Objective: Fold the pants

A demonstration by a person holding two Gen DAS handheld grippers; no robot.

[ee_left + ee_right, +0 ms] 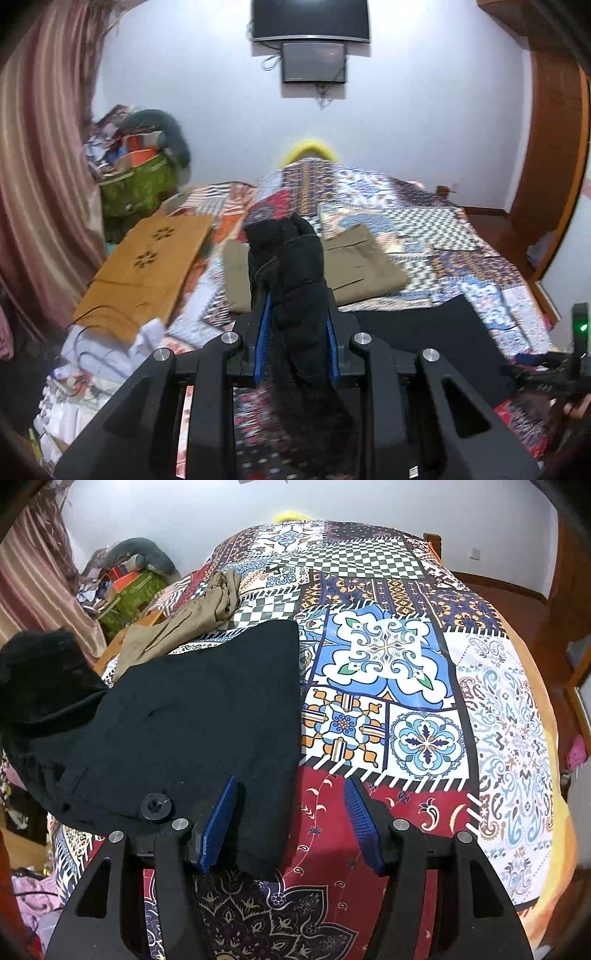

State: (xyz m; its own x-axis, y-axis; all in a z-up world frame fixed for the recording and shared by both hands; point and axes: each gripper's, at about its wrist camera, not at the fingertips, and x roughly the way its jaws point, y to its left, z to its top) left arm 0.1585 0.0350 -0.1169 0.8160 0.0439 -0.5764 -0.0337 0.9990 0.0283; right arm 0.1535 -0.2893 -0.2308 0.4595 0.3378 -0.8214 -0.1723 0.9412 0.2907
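Black pants (192,720) lie spread on the patchwork bedspread (388,672), with the waist button (157,806) near me. My left gripper (298,306) is shut on a bunched part of the black pants (291,266) and holds it up off the bed; that lifted bunch shows at the left of the right wrist view. My right gripper (291,812) is open and low over the bed. The pants' right edge runs between its blue pads (221,823), and neither pad presses on the cloth. The flat part of the pants (417,328) lies below the left gripper.
Folded khaki pants (362,262) lie farther up the bed, seen crumpled in the right wrist view (184,624). A brown perforated board (147,266) and a green bag (136,188) sit at the left by the curtain (40,184). Wooden furniture (546,147) stands at the right.
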